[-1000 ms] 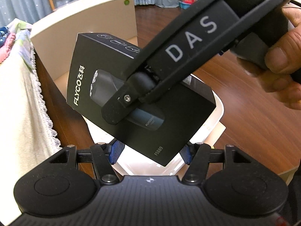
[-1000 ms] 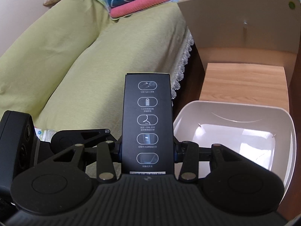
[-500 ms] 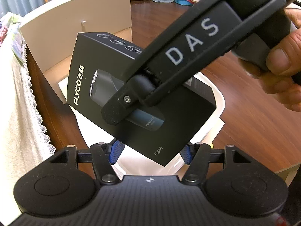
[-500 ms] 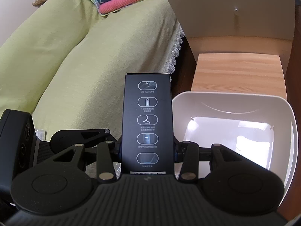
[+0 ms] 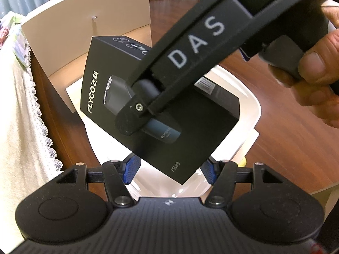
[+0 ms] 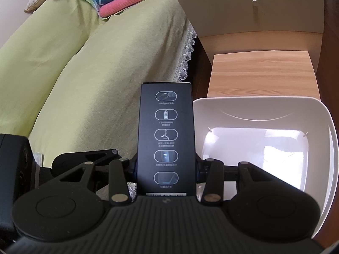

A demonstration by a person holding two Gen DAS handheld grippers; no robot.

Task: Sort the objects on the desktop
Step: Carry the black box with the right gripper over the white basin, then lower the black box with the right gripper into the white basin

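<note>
Black box, a FLYCO shaver carton, sits pinched between the right gripper's pads, jaws pressed on its two broad faces, narrow icon side facing the right wrist camera. Against the white tub, the box is up above the near-left rim, partly over the hollow in the left wrist view, not yet inside. What's changed over the last second: the tub and the wooden stand behind it have slid closer and larger in both views, while the box keeps the same pose in the jaws. So the carry is closing on the tub, and I'd call this the tail of the transport, with the drop yet to come.

The left gripper is spread, blue pads wide, nothing between them; the box corner passes in front of it without touching. It hovers just short of the tub's near rim. A hand wraps the right tool's handle.

Next, I judge, the box needs to shift further over the tub's middle before the jaws part, or it may clip the rim and tip out toward the bedspread on the tub's left.
</note>
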